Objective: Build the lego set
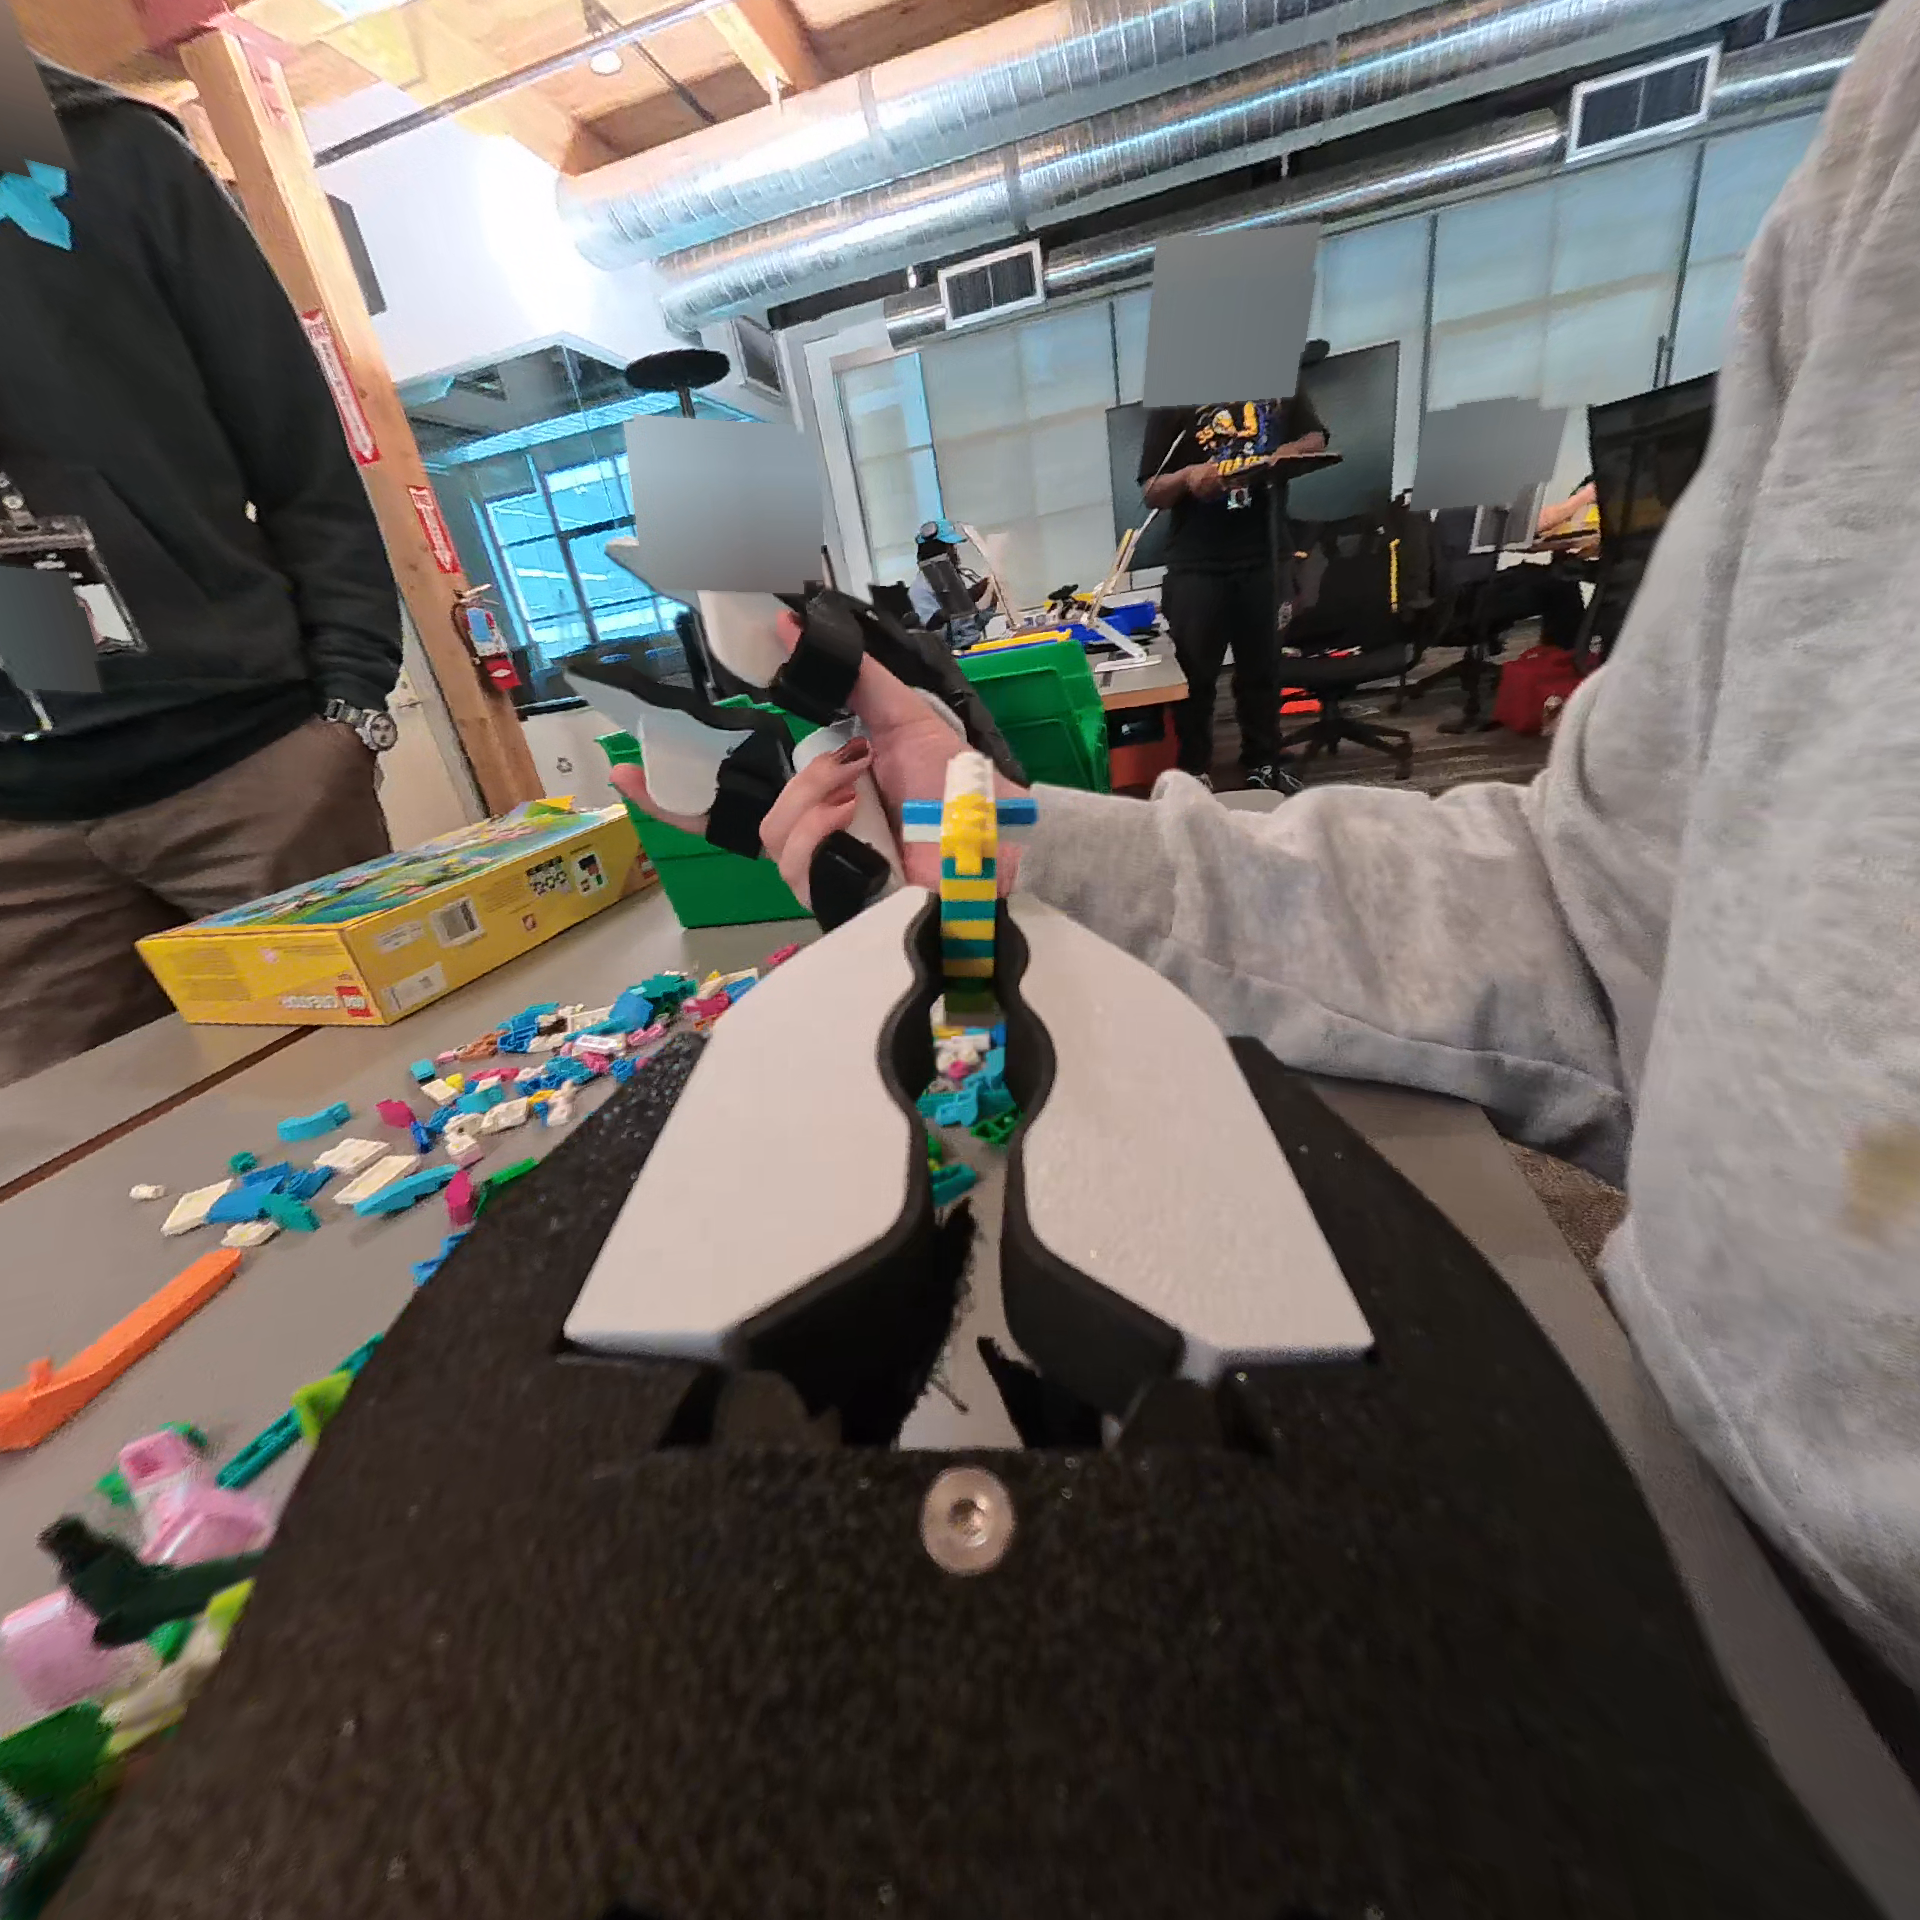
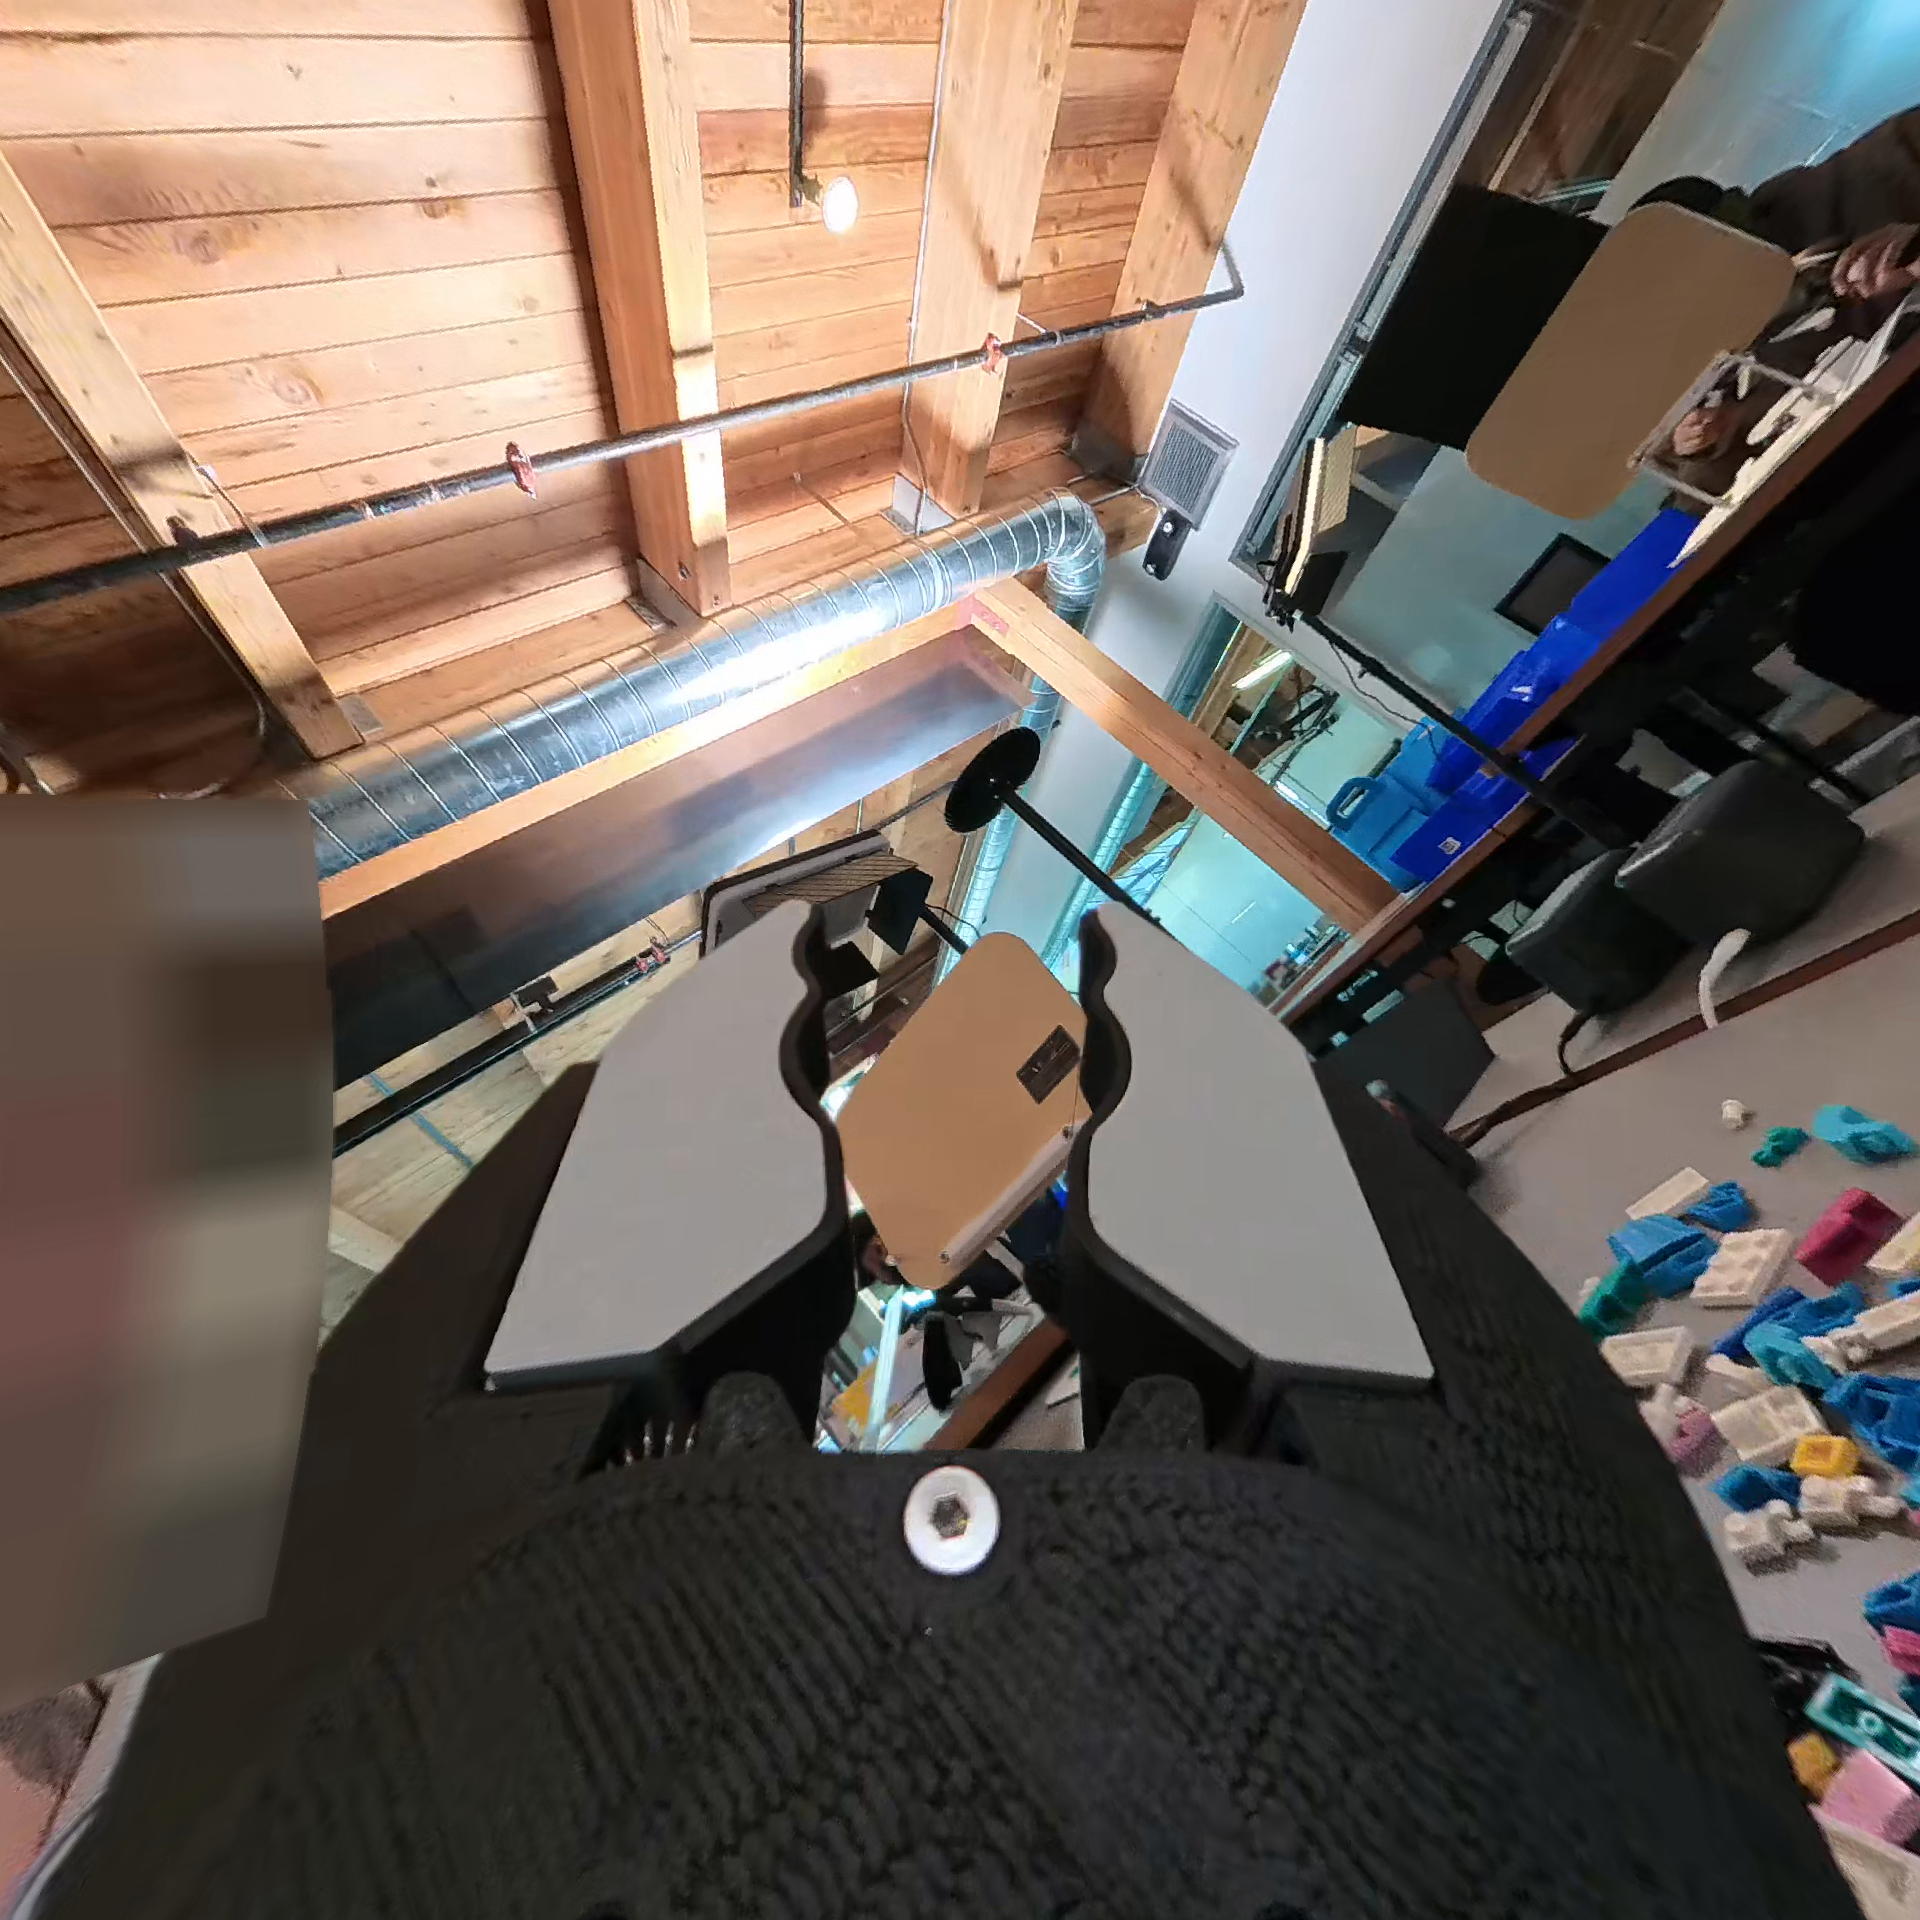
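Observation:
My left gripper (image 1: 966, 940) is shut on a thin stack of toy bricks (image 1: 968, 894), striped yellow and teal with a green base, a blue and white cross piece and a white top. It holds the stack upright above the table (image 1: 156, 1299). My right gripper also shows in the left wrist view (image 1: 727, 717), held up in a hand just behind the stack, pointing left and up. In the right wrist view my right gripper (image 2: 945, 935) is open and empty, tilted up toward the ceiling. Only far-off room fittings show between its fingers.
Several loose bricks (image 1: 499, 1101) lie scattered on the table, also in the right wrist view (image 2: 1787, 1340). An orange brick separator (image 1: 114, 1351), a yellow box (image 1: 405, 914) and green bins (image 1: 717, 862) are at left and behind. A person (image 1: 156, 520) stands at far left. A grey sleeve (image 1: 1558, 935) fills the right. Across from one pair of fingers to the other is roughly 20 cm.

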A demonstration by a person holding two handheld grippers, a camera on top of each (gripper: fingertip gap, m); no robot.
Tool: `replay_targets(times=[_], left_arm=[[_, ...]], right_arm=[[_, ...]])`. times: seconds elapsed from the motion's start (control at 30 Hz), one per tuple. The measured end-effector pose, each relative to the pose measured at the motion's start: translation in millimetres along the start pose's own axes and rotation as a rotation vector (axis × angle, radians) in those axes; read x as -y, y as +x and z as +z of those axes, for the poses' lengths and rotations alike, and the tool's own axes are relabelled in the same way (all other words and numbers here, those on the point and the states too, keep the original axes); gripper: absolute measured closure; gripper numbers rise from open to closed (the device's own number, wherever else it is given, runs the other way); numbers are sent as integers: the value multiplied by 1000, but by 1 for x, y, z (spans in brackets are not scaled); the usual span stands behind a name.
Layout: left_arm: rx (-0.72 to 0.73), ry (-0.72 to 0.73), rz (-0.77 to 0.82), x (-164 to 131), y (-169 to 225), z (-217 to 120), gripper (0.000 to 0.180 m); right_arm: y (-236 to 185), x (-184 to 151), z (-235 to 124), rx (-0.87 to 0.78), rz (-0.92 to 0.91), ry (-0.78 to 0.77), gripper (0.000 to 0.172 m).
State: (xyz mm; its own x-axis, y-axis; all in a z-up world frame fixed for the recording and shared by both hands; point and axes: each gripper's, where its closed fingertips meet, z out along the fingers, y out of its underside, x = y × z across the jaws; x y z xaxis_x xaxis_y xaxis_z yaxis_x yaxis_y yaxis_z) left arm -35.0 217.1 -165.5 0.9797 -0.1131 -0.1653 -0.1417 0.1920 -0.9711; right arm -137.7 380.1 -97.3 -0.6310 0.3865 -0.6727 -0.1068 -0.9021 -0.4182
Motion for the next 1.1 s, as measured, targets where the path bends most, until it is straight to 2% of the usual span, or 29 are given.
replay_targets(times=[0.43, 0.6, 0.7, 0.8, 0.9, 1.03, 1.1], left_arm=[[1, 24, -42, 3, -3, -2, 172], [102, 64, -99, 4, -20, 4, 172], [114, 74, -105, 3, -22, 8, 172], [69, 85, -82, 8, -10, 1, 172], [58, 62, -36, 8, -5, -12, 172], [54, 22, -93, 2, -9, -15, 172], [7, -7, -133, -1, -4, -14, 172]], right_arm=[[-7, 6, -3, 2, -170, -34, 129], [-10, 0, -1, -8, -235, -50, 131], [-19, -10, 2, 11, -294, -96, 131], [-25, -11, 5, -21, -450, -88, 131], [-13, 0, 4, -157, -676, -48, 132], [-8, 11, 0, -320, -1031, -23, 136], [-9, 14, -1, -398, -1221, -7, 137]])
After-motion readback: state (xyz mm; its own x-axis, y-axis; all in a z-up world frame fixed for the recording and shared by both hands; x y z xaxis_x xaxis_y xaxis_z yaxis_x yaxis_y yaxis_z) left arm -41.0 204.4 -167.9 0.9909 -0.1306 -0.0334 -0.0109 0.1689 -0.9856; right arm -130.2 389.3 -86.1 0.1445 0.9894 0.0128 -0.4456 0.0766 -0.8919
